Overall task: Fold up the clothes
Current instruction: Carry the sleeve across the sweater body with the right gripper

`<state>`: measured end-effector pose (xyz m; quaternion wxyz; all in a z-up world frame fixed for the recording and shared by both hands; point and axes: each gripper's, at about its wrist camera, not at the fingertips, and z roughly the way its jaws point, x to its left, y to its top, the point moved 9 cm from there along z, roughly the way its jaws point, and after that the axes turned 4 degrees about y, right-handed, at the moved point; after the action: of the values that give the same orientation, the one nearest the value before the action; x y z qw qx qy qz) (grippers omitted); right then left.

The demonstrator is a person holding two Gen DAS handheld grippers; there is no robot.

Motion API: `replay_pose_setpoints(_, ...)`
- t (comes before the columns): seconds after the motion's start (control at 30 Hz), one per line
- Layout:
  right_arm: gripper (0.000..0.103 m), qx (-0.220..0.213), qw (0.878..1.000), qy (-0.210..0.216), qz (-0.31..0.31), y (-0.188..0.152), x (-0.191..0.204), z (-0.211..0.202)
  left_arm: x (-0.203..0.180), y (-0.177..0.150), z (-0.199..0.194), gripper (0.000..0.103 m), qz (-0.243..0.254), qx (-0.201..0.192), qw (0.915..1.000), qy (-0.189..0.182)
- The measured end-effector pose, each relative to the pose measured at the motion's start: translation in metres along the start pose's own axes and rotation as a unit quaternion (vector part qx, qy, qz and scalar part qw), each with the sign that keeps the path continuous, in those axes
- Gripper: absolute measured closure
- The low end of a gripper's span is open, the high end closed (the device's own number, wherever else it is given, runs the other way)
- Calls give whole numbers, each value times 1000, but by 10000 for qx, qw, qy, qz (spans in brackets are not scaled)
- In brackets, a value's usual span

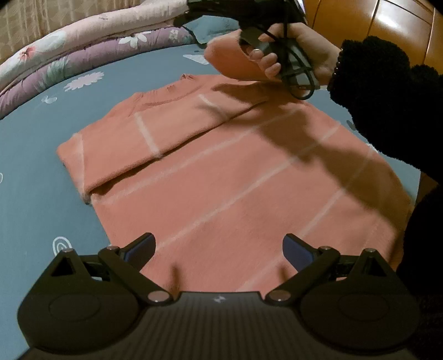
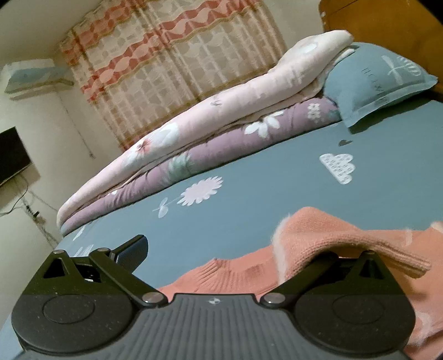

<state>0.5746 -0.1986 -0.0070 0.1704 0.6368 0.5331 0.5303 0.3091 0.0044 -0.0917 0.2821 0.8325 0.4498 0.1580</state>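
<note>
A salmon-pink knit sweater point(image 1: 235, 177) with thin white stripes lies flat on the blue bed sheet point(image 1: 33, 155). Its left sleeve point(image 1: 144, 138) is folded across the chest. My left gripper point(image 1: 218, 249) is open and empty, just above the sweater's hem. In the left wrist view the right gripper's handle, held in a hand point(image 1: 290, 52), is lifted over the right shoulder, with the right sleeve point(image 1: 232, 58) hanging beside it. In the right wrist view my right gripper point(image 2: 235, 249) is open; the sleeve cuff point(image 2: 346, 243) is draped over its right finger, hiding that tip.
Folded pink and purple floral quilts point(image 2: 193, 138) lie along the far side of the bed, with a blue pillow point(image 2: 379, 83) beside them. A wooden wardrobe point(image 1: 387, 25) stands behind. A curtain point(image 2: 166, 69) and a wall television point(image 2: 11, 155) are beyond the bed.
</note>
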Motion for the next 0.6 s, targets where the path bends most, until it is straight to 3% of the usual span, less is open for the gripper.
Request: replay_pose_setpoints(0.6, 0, 592, 9974, 346, -236, -40, 39, 50, 11, -8, 5, 5, -273, 156, 9994, 115)
